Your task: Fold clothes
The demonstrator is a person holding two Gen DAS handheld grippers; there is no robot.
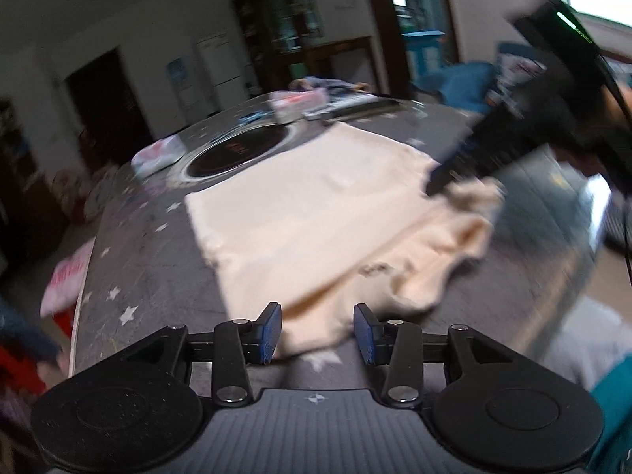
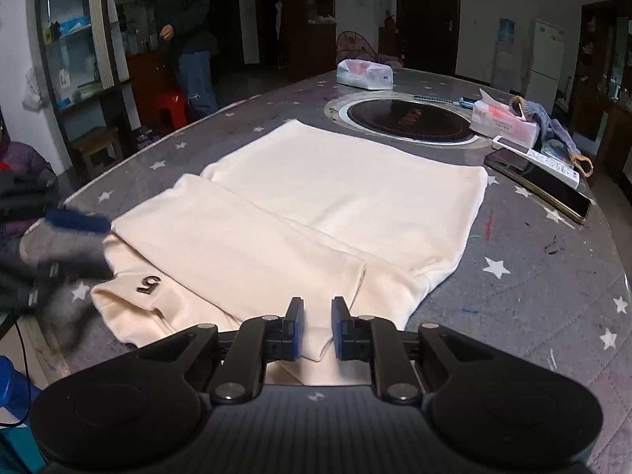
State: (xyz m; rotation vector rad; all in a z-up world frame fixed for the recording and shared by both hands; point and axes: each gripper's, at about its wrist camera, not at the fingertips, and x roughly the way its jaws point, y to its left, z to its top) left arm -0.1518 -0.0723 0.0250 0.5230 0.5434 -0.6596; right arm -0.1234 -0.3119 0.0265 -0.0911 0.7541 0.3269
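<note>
Soft, light shirt [image 2: 316, 213], limp at every edge.
My left gripper [image 1: 318, 331] gapes empty; right gripper [image 2: 318, 326], narrowly parted, straddles the hem — I'd pinch there.

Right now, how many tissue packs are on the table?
2: one plastic-wrapped tissue pack at the far edge, one opened tissue pack right of the round cooktop. Others may be hidden.

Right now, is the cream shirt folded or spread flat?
Partly folded: the shirt has one side flap laid over its body, the crease running diagonally.
</note>
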